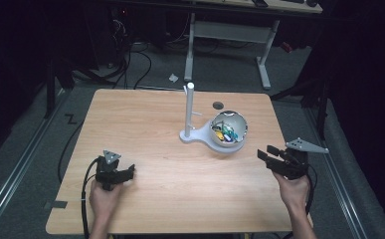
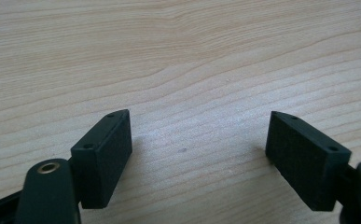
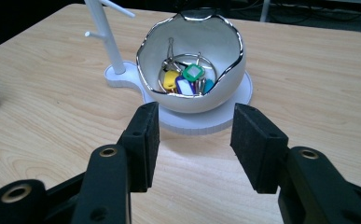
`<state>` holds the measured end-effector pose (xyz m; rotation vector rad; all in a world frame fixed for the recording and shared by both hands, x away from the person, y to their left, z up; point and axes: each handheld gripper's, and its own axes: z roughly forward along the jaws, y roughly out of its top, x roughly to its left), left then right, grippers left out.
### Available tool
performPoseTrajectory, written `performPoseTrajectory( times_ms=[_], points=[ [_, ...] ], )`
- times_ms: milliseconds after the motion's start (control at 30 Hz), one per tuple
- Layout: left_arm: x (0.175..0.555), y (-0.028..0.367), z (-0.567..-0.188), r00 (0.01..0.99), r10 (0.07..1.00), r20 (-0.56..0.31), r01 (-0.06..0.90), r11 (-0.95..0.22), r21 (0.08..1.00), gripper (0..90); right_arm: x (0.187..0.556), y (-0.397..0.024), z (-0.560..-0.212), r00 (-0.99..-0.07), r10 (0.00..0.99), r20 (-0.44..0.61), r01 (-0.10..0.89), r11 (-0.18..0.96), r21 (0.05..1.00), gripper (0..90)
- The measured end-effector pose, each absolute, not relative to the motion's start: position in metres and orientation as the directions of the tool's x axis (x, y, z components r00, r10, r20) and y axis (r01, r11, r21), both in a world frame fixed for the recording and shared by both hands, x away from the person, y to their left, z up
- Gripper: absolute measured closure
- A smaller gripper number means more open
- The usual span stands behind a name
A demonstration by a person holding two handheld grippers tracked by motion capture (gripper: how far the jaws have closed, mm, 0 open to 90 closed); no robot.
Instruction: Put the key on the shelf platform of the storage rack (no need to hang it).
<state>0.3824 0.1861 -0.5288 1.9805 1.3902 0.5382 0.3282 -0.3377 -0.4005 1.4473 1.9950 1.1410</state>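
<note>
Just ahead of the spread, empty right hand-held gripper [image 3: 194, 144], the white bowl [image 3: 192, 60] sits on its stand's base, holding coloured key tags [image 3: 186, 80]. The left hand-held gripper [image 2: 199, 156] is spread over bare table [image 2: 178, 56].

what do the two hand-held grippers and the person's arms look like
Each hand-held gripper, left and right, is black with two blocky flat-padded jaws, brass-ringed screw holes, a grey three-cornered plate on top and a trailing black cable. The forearms are bare, no sleeves showing.
</note>
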Motion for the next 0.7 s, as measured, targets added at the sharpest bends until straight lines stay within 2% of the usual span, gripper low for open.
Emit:
performPoseTrajectory(
  times_ms=[700],
  points=[
    [0.382, 0.186, -0.529, 0.353, 0.935, -0.034, 0.667, -0.226, 0.710, 23.0, 0.328, -0.323, -0.435, -0.371, 0.921, 0.121, 0.599, 0.138, 0.789, 52.4]
  ],
)
